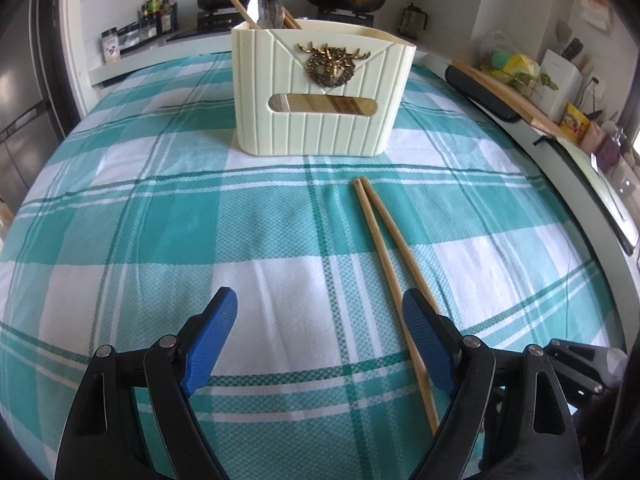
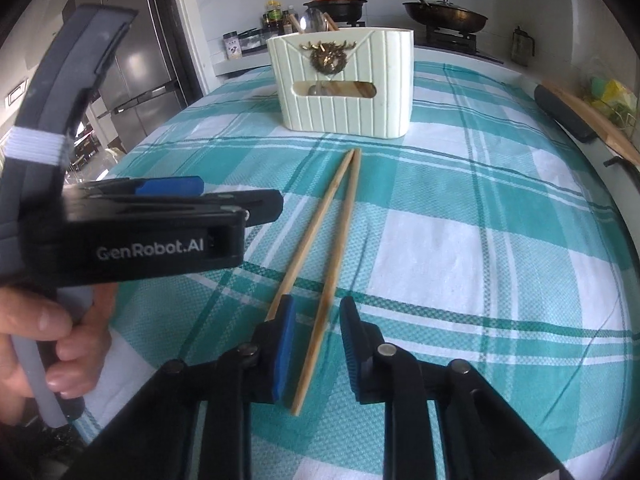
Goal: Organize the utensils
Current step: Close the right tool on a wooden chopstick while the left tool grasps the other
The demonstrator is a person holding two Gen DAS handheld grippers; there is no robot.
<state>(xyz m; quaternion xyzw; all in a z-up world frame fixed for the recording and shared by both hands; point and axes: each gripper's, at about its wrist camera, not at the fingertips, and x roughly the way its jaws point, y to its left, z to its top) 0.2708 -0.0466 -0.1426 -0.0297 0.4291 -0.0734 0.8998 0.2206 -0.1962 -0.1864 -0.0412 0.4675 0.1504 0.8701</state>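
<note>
The chopsticks (image 2: 326,248) lie mid-frame on the checked cloth (image 2: 480,240), near ends hidden behind the spread right gripper (image 2: 318,318). The left gripper (image 1: 320,312) is released. The cream holder (image 1: 316,96), upper centre, contains a spoon (image 1: 266,10) and chopsticks, mostly concealed.

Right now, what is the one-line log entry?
right gripper: open, straddling one of the chopsticks | left gripper: open, idle | holder: upright on tablecloth
</note>
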